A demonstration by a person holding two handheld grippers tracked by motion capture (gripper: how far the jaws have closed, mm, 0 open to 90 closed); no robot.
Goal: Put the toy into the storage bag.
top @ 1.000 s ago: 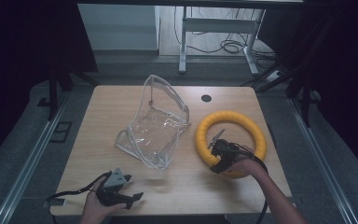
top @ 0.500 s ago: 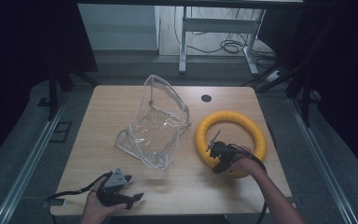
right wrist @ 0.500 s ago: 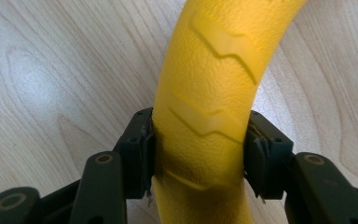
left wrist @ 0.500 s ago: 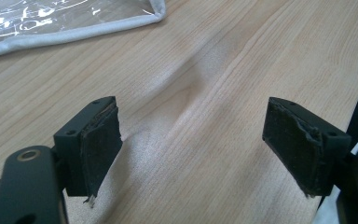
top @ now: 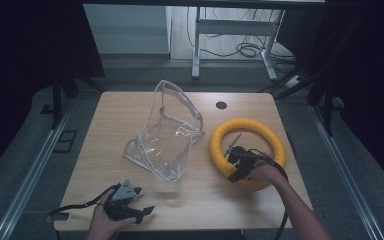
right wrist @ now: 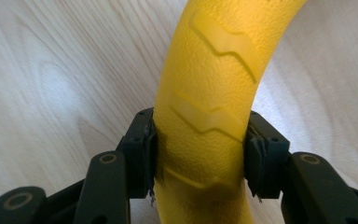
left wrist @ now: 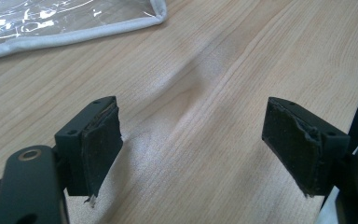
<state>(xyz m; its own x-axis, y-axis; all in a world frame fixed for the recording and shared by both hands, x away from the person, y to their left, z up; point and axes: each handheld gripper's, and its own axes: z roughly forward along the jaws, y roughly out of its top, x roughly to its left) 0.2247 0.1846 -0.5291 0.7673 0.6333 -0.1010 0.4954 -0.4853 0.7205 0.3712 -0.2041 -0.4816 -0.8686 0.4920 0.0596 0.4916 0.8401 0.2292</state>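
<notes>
My right gripper [right wrist: 199, 154] is clamped on the yellow ribbed foam ring [top: 248, 150], which lies on the wooden counter [top: 200, 190] beside a clear plastic pouch [top: 167, 132]; my left gripper [left wrist: 193, 149] gapes empty.

Very little differs from a second ago. The right gripper [top: 236, 165] has shifted slightly along the near-left arc of the yellow ring [top: 247, 150], creeping a touch toward the person, and the hand behind it has followed. The ring's near edge appears to sit a shade closer to the table's front; the shift is too small to be sure.
</notes>
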